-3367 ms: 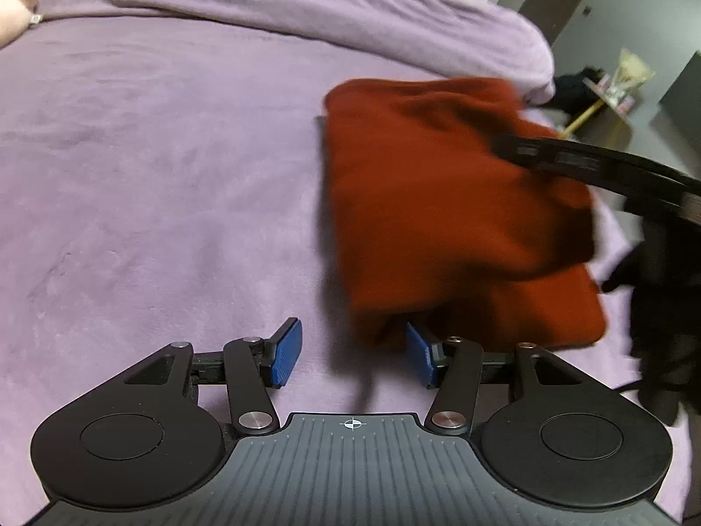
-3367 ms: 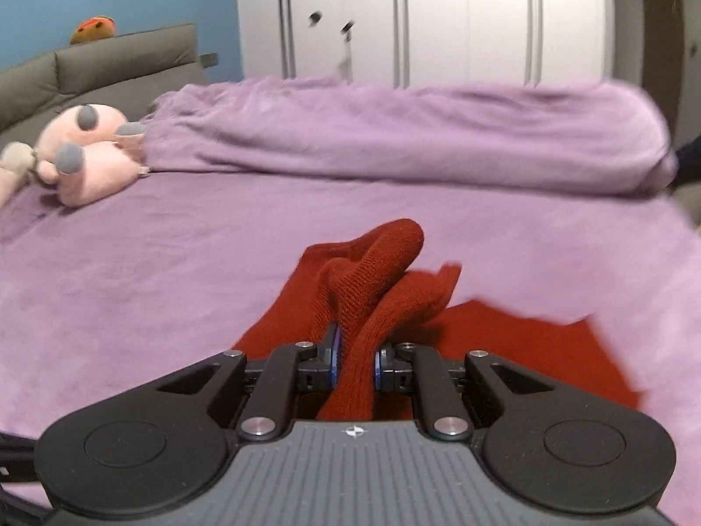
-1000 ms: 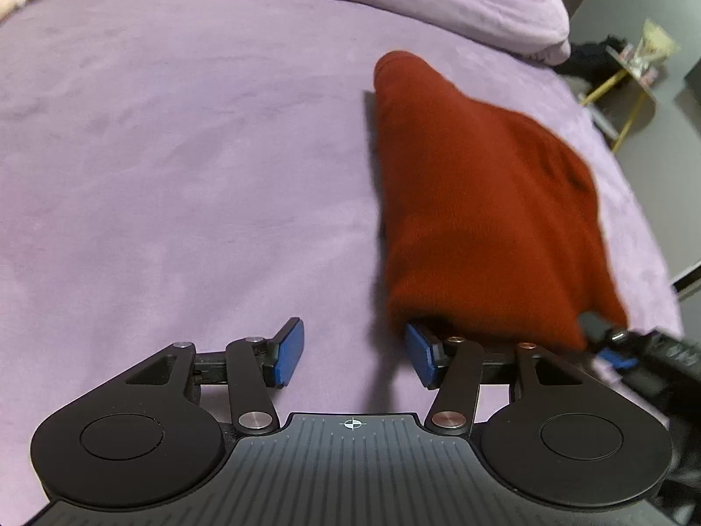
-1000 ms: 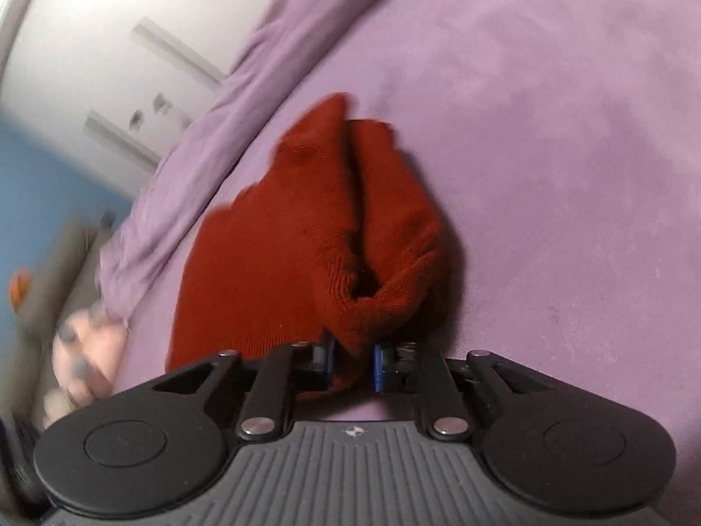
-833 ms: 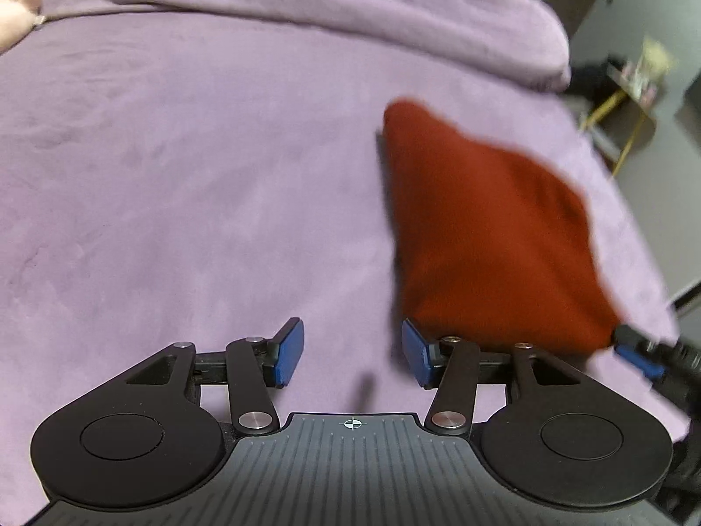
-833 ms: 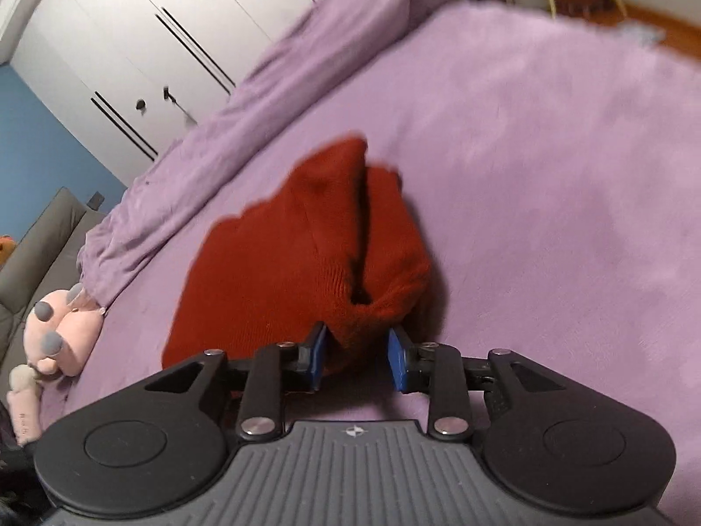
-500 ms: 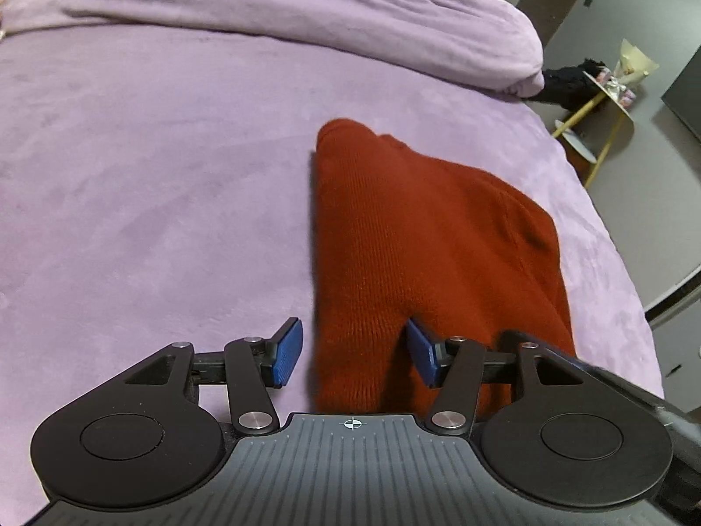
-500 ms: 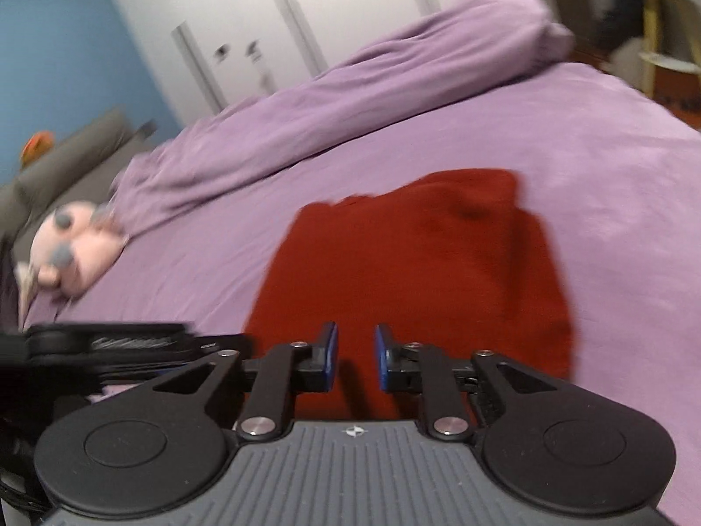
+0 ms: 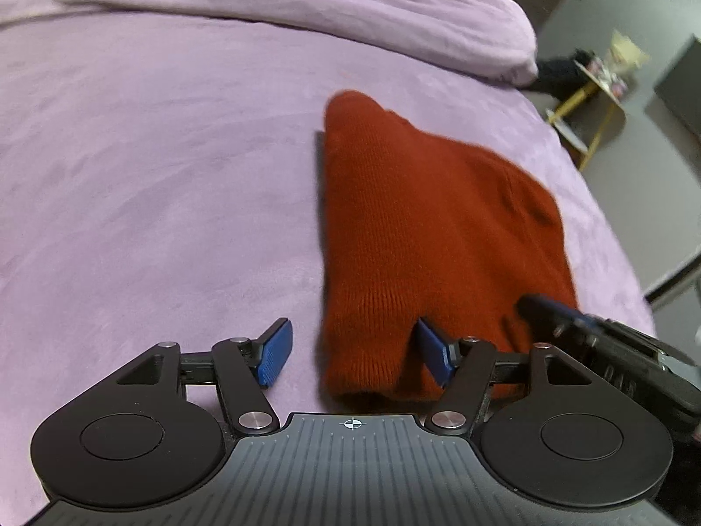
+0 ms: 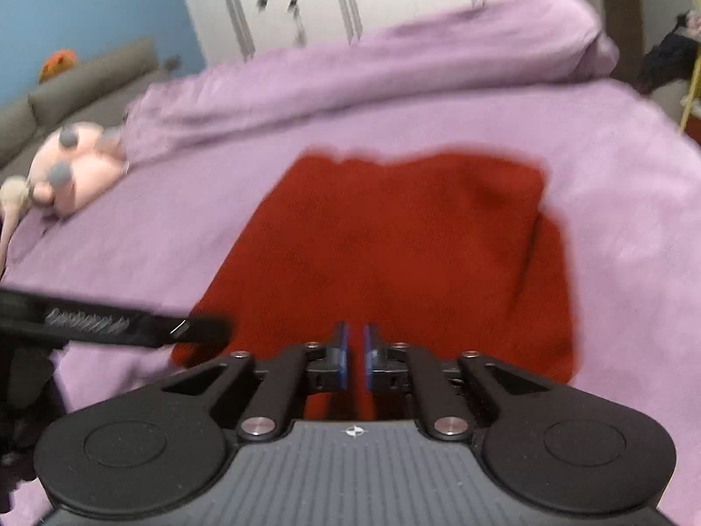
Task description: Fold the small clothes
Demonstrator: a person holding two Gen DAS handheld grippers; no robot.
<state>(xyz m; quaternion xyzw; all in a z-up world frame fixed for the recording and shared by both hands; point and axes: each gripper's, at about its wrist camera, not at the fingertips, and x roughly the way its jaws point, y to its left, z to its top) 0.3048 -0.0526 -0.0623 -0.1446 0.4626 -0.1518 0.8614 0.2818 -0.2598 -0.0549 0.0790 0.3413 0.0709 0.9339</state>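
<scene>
A red knit (image 9: 420, 228) is seen lying folded on a purple bed (image 9: 153, 175), right of centre in the left wrist view. Its long axis is run from the near edge, by the cameras, away toward the rolled duvet (image 9: 306, 13) at the far side; the far end is narrowed to a rounded hump, the near end is broader. In the right wrist view the knit (image 10: 394, 254) is shown as a flat, roughly rectangular stack, with a lower layer left exposed along its right side.

The left tongs (image 9: 352, 357) are held over the near left corner of the knit, their jaws spread and opening; cloth is seen between the blue pads, but it is not pressed by them. The right tongs (image 10: 355, 357) are held above the near edge with the jaws drawn almost together and nothing caught between them. A pink plush toy (image 10: 74, 171) is seen at the far left of the bed, well apart from the knit.
</scene>
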